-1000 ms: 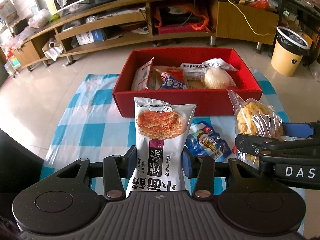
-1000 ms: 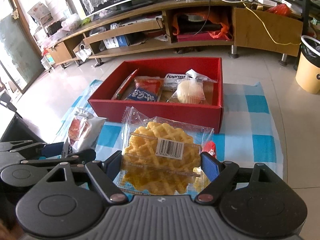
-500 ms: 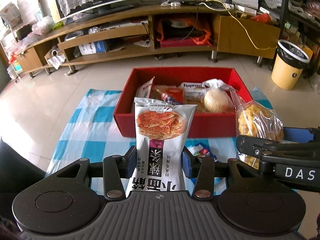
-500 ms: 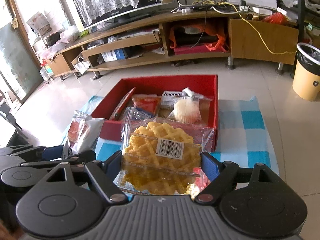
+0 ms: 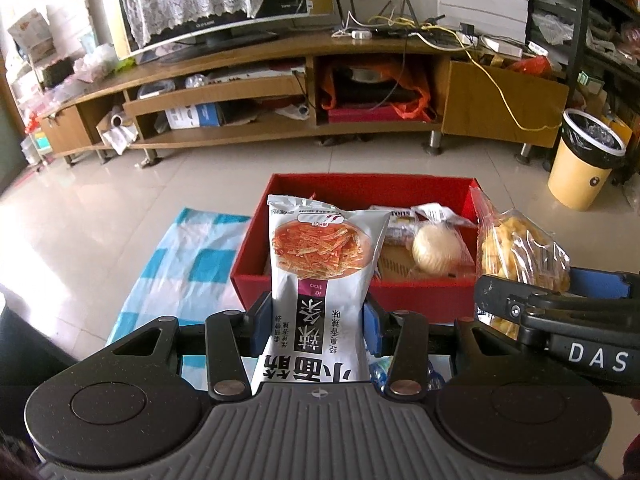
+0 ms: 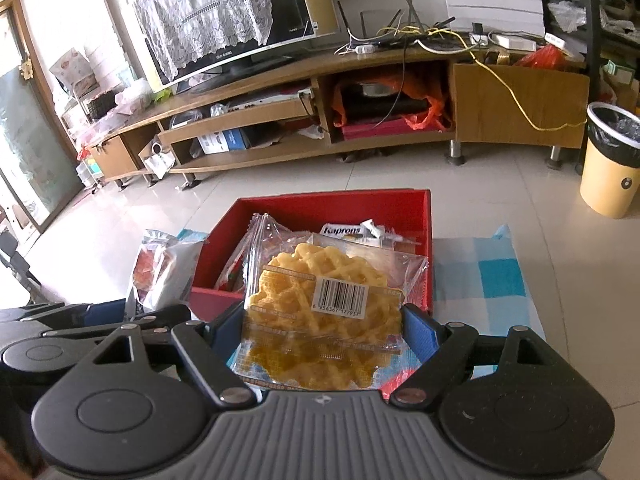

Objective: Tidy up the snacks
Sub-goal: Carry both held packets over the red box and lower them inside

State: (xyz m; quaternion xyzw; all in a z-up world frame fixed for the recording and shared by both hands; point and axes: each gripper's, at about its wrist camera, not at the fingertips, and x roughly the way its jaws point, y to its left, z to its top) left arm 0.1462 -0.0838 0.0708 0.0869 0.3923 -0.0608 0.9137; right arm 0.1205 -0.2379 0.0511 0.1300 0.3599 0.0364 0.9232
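The left gripper (image 5: pixel 316 322) has its jaws clamped on a white noodle-snack bag (image 5: pixel 320 276), held upright in front of the red box (image 5: pixel 424 294). The right gripper (image 6: pixel 320 330) has its jaws clamped on a clear packet of yellow lattice crisps (image 6: pixel 320 312), raised over the box's near wall. The box sits on a blue-checked cloth (image 5: pixel 188 264) and holds a round bun (image 5: pixel 436 249) and other packets

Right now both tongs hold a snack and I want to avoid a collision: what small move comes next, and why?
Probably ease the right tongs forward over the red box and release there. Their waffle snack pack already overlaps the box's near wall, while the left tongs, shut on the white spicy-strip bag, sit close alongside.
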